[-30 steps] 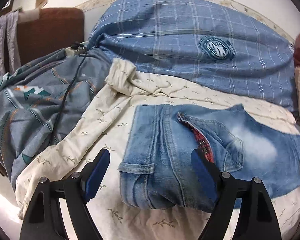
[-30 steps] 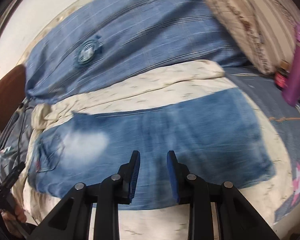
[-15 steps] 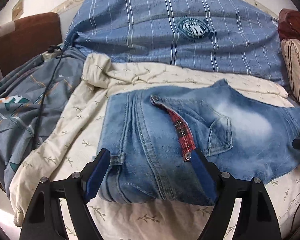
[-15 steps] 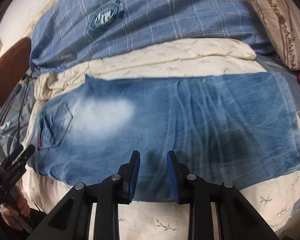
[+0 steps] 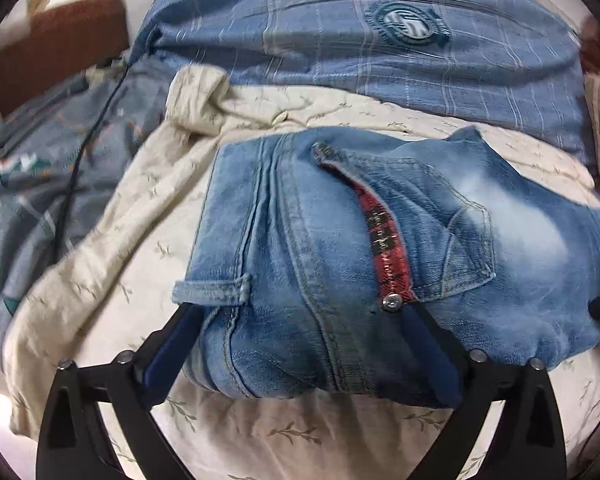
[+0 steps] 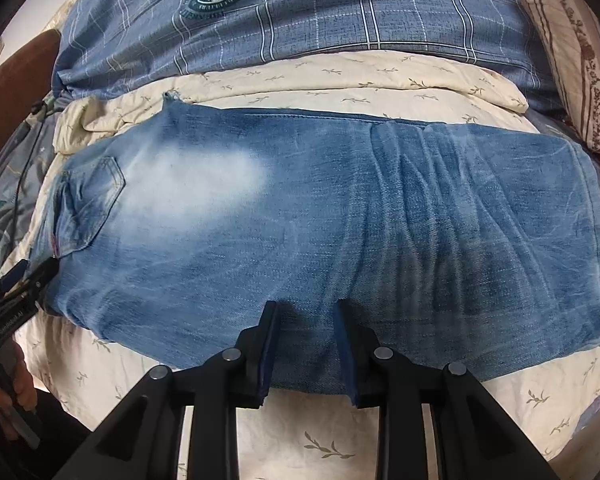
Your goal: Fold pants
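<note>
i see the jeans (image 6: 320, 240) lying flat on the cream sheet (image 6: 332, 436), legs already stacked and doubled into a short wide rectangle; by my reading at least one more fold across is left; my left gripper (image 5: 300, 320) is spread wide, its fingers straddling the waistband end, gripping nothing; my right gripper (image 6: 305, 344) is parted narrowly at the near long edge, and i cannot tell whether it touches cloth; compared with a second ago both cameras sit closer to the denim, and the left has come up to the waistband.
</note>
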